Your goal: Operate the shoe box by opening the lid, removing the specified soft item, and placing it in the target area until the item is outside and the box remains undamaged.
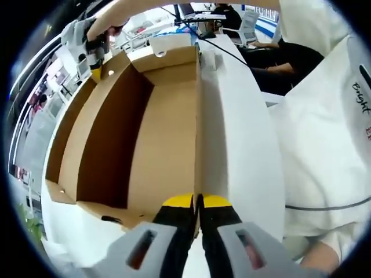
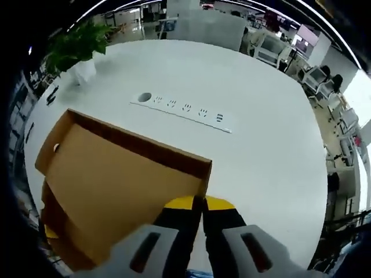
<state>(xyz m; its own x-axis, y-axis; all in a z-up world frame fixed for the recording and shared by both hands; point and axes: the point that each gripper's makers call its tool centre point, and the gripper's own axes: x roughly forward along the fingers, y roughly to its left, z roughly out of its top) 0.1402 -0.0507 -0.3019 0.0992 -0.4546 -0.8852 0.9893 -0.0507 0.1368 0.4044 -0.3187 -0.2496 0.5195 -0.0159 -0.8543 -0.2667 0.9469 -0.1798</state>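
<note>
With both my grippers, left gripper [image 1: 197,204] and right gripper [image 2: 203,205], pinched shut on the shoe box [image 1: 145,133] walls, the lid is open; next, find the soft item.

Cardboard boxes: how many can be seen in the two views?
1, seemingly the same box: open cardboard shoe box ahead of the left gripper; the right gripper pinches its brown panel, perhaps the lid.

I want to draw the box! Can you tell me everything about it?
The shoe box is plain brown cardboard, open and looking empty inside. It sits on a white table. The left gripper is shut on its near wall edge. In the right gripper view, the right gripper pinches another cardboard edge.
</note>
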